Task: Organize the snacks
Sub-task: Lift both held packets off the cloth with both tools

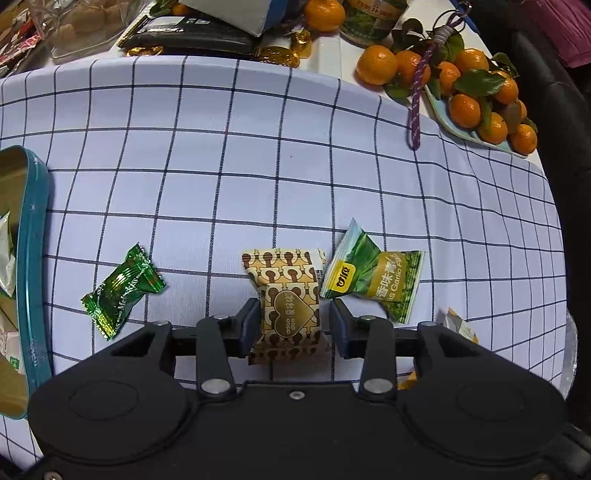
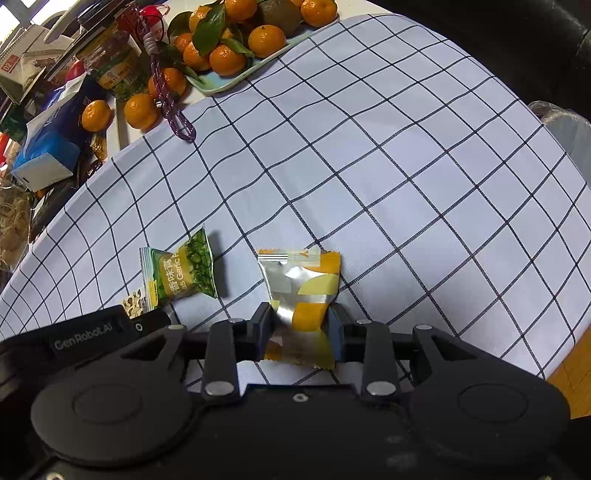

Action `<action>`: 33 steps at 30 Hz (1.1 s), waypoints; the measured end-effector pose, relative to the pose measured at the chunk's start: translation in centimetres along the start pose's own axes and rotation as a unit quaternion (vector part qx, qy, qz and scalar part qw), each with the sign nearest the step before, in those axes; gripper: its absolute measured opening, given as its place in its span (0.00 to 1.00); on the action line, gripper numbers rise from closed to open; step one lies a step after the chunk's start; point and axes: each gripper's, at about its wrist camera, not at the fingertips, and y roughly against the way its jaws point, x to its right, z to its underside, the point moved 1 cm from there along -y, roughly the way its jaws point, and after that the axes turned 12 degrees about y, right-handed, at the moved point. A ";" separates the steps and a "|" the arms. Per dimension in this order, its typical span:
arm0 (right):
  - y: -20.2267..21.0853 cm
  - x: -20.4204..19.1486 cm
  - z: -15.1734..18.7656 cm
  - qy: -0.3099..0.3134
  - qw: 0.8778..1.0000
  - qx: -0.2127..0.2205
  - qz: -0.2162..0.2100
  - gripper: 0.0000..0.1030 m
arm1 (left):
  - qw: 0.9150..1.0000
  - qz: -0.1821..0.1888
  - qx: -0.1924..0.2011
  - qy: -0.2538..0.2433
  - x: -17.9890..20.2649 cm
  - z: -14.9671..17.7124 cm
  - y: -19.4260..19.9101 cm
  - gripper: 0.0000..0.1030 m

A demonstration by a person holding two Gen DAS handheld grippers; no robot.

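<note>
The left gripper [image 1: 293,325] stands over the checked tablecloth [image 1: 258,147] with its jaws spread around a brown-and-gold patterned snack packet [image 1: 286,295]; the left pad seems to meet the wrapper's edge while a narrow gap shows at the right pad, so no firm pinch is visible. That packet bears a gold heart with small writing too fine to read surely. Just beside it on the right lies a green pea packet [image 1: 373,282] printed with a yellow logo, Chinese characters and the words "Garlic P…". Toward the cloth's left edge lies a green foil candy [image 1: 123,291] with gold script that looks like "Kiss", and at that edge sits a teal tin [image 1: 35,258] holding other wrappers. The right gripper [image 2: 301,325] pinches a silver, yellow and orange snack packet [image 2: 301,291] between its pads, the wrapper creased at the squeeze. The other gripper's body, at the left of this view, reads "GenRobot.AI". Along the far edge of the cloth sit a pale dish [image 1: 461,129] piled with mandarins [image 1: 465,110], a purple cord [image 1: 415,110] and a green-labelled jar [image 1: 373,18].
</note>
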 end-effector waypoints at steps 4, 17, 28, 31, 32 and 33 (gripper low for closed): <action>0.5 0.4 0.0 -0.011 1.000 0.003 0.005 0.32 | 0.998 0.038 -0.039 0.018 -0.7 -0.3 -0.1 0.39; 2.8 1.4 -0.2 -0.060 0.998 0.022 0.013 0.32 | 0.999 0.032 0.009 0.000 -1.8 0.3 4.9 0.39; 6.0 0.6 0.0 -0.075 0.996 0.051 0.013 0.32 | 0.997 0.023 0.067 -0.011 -4.7 0.7 10.1 0.39; 6.6 0.0 0.2 -0.075 0.996 0.056 0.016 0.32 | 0.997 0.021 0.076 -0.004 -6.1 0.9 11.4 0.39; 6.8 -0.2 0.3 -0.073 0.996 0.057 0.016 0.32 | 0.997 0.019 0.079 -0.001 -6.7 0.9 11.8 0.39; 7.0 -0.4 0.4 -0.071 0.996 0.058 0.016 0.32 | 0.996 0.018 0.082 0.000 -7.1 0.9 12.2 0.39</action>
